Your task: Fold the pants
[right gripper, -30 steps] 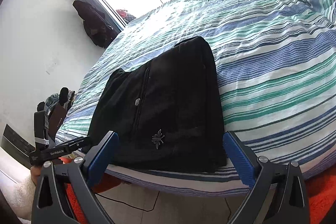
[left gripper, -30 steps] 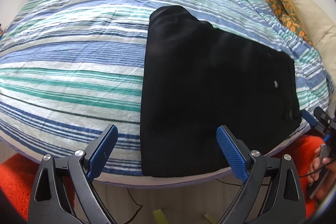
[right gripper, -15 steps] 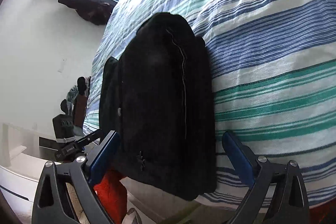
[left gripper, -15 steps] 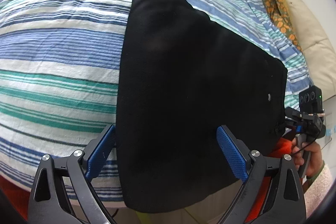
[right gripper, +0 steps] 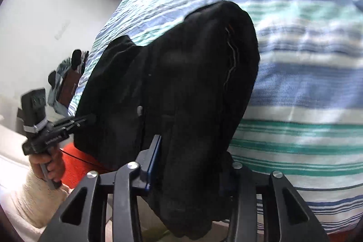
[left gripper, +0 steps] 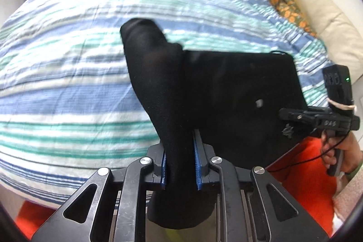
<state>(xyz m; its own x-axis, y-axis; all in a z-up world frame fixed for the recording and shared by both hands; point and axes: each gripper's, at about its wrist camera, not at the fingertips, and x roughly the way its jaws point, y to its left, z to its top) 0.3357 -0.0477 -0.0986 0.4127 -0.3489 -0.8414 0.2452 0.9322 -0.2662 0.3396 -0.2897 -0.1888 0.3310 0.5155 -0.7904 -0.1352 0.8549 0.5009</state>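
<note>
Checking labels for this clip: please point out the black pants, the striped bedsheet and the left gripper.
black pants (left gripper: 226, 92), left wrist view, flat middle of the fabric.
striped bedsheet (left gripper: 68, 94), left wrist view, bare blue stripe.
left gripper (left gripper: 179, 160), left wrist view, between its blue pads.

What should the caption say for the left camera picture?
Left gripper pinches black pants over a striped bed.

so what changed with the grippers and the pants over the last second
Both grippers were open short of the bed edge; they moved in and closed. The left gripper now pinches the near left corner of the black pants, and the right gripper clamps the near right corner. That near edge is lifted and bunched instead of lying flat. The far end still rests on the striped bedspread, which has not moved.
</note>
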